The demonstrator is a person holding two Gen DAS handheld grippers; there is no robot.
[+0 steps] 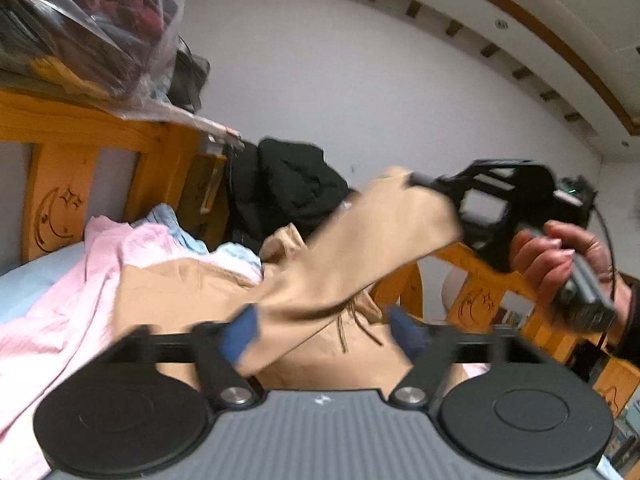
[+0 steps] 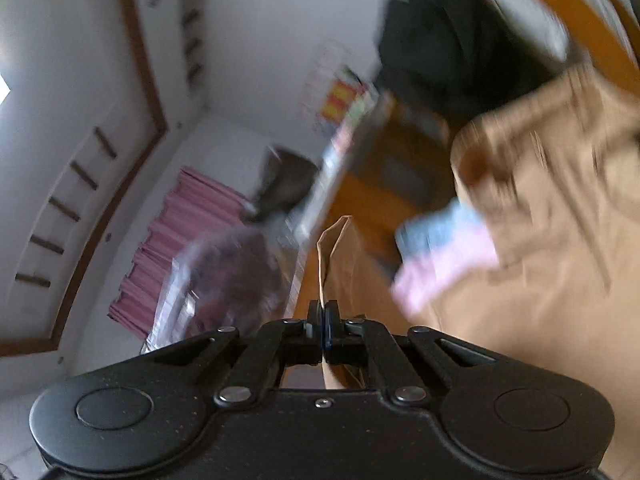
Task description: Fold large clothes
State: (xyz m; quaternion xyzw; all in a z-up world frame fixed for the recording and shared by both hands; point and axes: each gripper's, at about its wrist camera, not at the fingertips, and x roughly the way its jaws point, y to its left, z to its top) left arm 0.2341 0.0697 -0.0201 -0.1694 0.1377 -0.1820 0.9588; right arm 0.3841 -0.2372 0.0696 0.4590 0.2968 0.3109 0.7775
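Observation:
A large tan hooded garment (image 1: 192,296) with drawstrings lies on the bed. One of its sleeves (image 1: 372,240) is stretched up to the right, where my right gripper (image 1: 416,179), held in a person's hand (image 1: 560,252), is shut on its end. In the right wrist view, blurred, the right gripper (image 2: 325,320) pinches a tan fold (image 2: 340,256), and the garment's body (image 2: 560,260) hangs at the right. My left gripper (image 1: 324,332) stands open low over the garment. Tan cloth passes between its blue pads (image 1: 240,334), which do not press on it.
A pink sheet (image 1: 60,320) and a light blue cloth (image 1: 168,220) lie under the garment. A black jacket (image 1: 288,188) hangs on the orange wooden bed frame (image 1: 80,132). A stuffed plastic bag (image 1: 100,28) sits on its top rail. A pink curtain (image 2: 160,256) hangs by the far wall.

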